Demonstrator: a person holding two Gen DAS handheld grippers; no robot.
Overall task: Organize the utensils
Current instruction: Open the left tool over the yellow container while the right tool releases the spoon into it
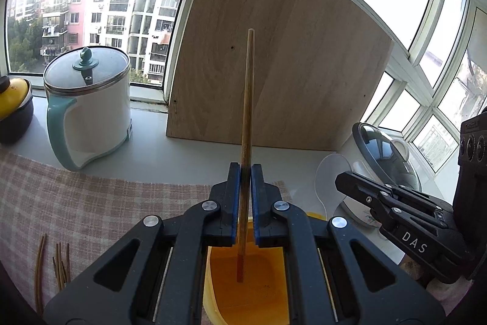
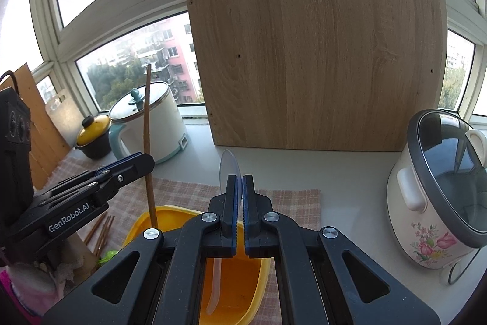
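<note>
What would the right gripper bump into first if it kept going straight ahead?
Probably the big upright wooden board leaning at the window. The right gripper, shut on a clear plastic spoon, points across bare white sill toward it. Depth is hard to judge, but nothing else seems to stand between.

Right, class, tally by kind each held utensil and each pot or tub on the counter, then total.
Chopstick: 1
Clear spoon: 1
White-and-teal pot: 1
Floral rice cooker: 1
Yellow-lidded pot: 1
Yellow tub: 1
Total: 6
</note>
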